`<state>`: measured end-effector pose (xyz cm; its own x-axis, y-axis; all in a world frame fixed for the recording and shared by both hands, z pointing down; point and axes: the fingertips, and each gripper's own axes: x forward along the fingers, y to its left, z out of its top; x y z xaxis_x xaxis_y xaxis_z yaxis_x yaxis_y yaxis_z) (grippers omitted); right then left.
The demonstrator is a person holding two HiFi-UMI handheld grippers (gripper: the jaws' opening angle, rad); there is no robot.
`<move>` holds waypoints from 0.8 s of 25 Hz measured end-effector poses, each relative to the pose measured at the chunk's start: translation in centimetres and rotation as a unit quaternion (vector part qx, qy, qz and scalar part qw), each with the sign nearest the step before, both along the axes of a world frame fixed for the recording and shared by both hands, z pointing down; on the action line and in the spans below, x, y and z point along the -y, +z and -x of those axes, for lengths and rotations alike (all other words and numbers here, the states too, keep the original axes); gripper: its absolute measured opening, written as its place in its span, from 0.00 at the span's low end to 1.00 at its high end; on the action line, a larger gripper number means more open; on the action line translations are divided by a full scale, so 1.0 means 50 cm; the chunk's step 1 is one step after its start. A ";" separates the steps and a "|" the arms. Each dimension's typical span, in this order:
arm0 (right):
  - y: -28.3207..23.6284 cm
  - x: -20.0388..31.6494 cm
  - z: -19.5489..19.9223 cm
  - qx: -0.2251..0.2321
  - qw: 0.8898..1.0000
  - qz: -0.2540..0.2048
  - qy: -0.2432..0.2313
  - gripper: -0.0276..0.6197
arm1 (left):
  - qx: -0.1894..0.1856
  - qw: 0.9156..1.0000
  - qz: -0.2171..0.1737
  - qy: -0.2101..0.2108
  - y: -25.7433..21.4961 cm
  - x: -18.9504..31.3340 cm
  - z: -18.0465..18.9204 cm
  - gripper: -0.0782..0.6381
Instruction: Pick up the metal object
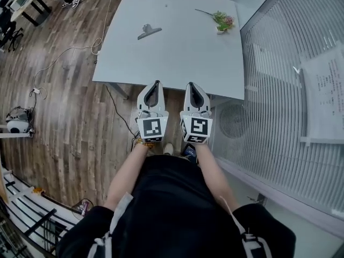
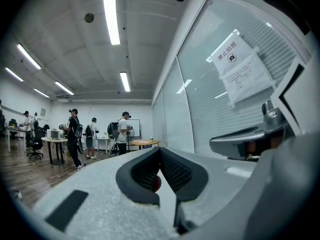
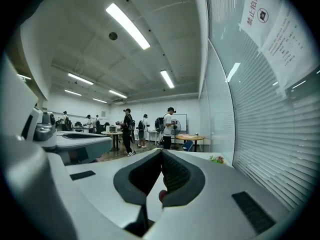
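Observation:
A grey metal clip (image 1: 149,31) lies on the far left part of the pale table (image 1: 177,58); neither gripper view shows it. My left gripper (image 1: 156,83) hangs over the table's near edge, jaws shut with nothing between them, well short of the clip. Its shut jaws (image 2: 160,150) point level across the room. My right gripper (image 1: 191,84) is beside it, also shut and empty (image 3: 161,151). Each gripper shows in the other's view: the right gripper (image 2: 250,141) and the left gripper (image 3: 75,141).
A small sprig of flowers (image 1: 222,20) lies at the table's far right corner, also the flowers (image 3: 217,159). A glass wall with blinds (image 1: 290,90) and a paper notice (image 1: 325,95) runs close on the right. Cables (image 1: 64,55) trail over the wood floor at left. Several people (image 2: 75,136) stand at far desks.

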<state>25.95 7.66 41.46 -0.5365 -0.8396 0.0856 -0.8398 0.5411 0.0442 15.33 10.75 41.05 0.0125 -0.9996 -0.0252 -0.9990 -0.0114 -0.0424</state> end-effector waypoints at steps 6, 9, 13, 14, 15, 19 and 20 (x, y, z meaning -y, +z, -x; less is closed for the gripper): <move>-0.017 0.088 0.036 -0.019 0.999 -0.002 0.030 0.04 | 0.001 0.999 -0.016 0.033 -0.020 0.115 0.050 0.11; -0.020 0.126 0.074 -0.025 0.999 -0.001 0.037 0.04 | -0.006 0.999 -0.015 0.039 -0.022 0.155 0.087 0.11; -0.013 0.161 0.141 -0.036 0.999 0.005 0.035 0.04 | -0.015 0.999 -0.012 0.040 -0.014 0.196 0.152 0.11; -0.009 0.168 0.158 -0.040 0.999 0.007 0.033 0.04 | -0.018 0.999 -0.012 0.040 -0.012 0.203 0.167 0.11; -0.005 0.174 0.176 -0.046 0.998 0.009 0.031 0.04 | -0.022 0.999 -0.012 0.039 -0.011 0.209 0.182 0.11; 0.011 0.191 0.242 -0.062 0.998 0.015 0.016 0.04 | -0.035 0.999 -0.012 0.036 -0.003 0.226 0.235 0.11; 0.013 0.196 0.257 -0.066 0.998 0.014 0.013 0.04 | -0.038 0.999 -0.013 0.036 -0.001 0.230 0.246 0.11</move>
